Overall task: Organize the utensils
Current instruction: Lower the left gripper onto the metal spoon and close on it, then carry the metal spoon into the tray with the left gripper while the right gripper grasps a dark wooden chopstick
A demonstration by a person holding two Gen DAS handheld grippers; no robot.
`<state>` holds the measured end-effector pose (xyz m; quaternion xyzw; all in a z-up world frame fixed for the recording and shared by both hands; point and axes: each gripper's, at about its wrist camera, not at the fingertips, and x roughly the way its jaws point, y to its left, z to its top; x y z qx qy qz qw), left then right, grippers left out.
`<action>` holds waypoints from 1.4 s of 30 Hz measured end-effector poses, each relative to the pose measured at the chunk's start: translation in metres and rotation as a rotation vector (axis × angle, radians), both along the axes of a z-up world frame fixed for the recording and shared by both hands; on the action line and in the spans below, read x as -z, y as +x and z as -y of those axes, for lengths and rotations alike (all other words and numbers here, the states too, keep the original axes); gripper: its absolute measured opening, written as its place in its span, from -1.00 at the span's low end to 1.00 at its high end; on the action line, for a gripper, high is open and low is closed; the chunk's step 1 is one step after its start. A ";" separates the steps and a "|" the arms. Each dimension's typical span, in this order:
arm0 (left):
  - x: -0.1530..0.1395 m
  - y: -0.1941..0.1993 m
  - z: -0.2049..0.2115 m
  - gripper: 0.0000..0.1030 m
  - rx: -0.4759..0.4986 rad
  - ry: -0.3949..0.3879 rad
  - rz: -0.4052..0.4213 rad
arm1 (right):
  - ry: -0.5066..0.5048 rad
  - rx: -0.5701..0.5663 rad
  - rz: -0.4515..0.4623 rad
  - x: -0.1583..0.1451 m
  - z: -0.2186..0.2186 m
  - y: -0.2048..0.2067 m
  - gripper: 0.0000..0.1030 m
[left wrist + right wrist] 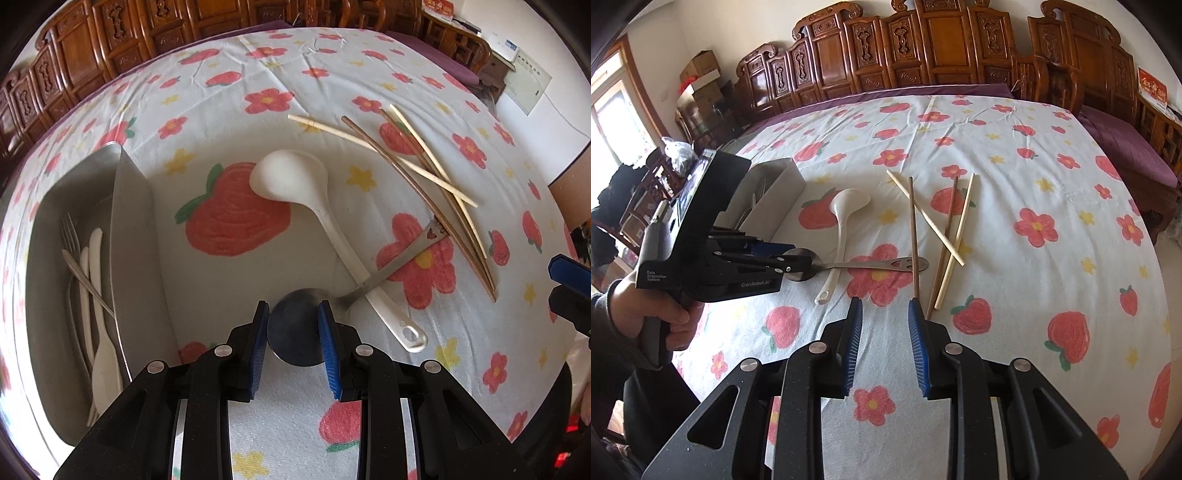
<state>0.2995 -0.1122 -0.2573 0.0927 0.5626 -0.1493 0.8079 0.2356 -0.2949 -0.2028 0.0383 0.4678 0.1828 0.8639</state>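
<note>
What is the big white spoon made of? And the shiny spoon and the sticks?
White ladle: probably plastic, perhaps ceramic; smooth, matte, evenly white.
Metal spoon: likely stainless steel; grey and mirror-like, with cut-out holes in its handle.
Chopsticks: look like wood or bamboo; the pale ones are cream, the dark ones brown, and all are dull.

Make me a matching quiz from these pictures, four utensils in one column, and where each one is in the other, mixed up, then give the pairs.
Things:
1. fork
2. white ladle
3. metal spoon
4. chopsticks

Places:
A. bowl between the left tongs
B. crossed in a loose pile on the cloth, toward the right tongs
C. in the metal tray
D. on the cloth, bowl on a strawberry print, handle under the spoon's handle

Pairs: 1-C, 2-D, 3-A, 4-B
</note>
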 end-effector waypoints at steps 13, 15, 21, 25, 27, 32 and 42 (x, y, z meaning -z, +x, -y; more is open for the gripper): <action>-0.028 -0.027 -0.011 -0.94 -0.007 -0.155 0.028 | -0.017 -0.008 -0.007 0.005 -0.005 -0.001 -0.38; -0.036 -0.037 -0.012 -0.98 -0.008 -0.192 0.048 | -0.024 -0.015 -0.011 0.007 -0.009 -0.002 -0.38; -0.056 -0.060 -0.019 -0.98 -0.034 -0.254 0.118 | -0.038 -0.039 -0.029 0.019 -0.023 -0.003 -0.38; -0.070 -0.069 -0.029 -0.98 -0.047 -0.282 0.159 | -0.033 -0.059 -0.038 0.025 -0.038 -0.006 -0.38; -0.077 -0.071 -0.033 -0.98 -0.050 -0.272 0.179 | -0.045 -0.075 -0.031 0.026 -0.047 -0.006 -0.38; -0.089 -0.074 -0.040 -0.98 -0.049 -0.252 0.216 | -0.045 -0.060 -0.013 0.021 -0.047 -0.005 -0.38; -0.125 -0.084 -0.045 -0.98 -0.039 -0.266 0.305 | -0.027 0.052 0.003 0.010 0.001 0.004 -0.38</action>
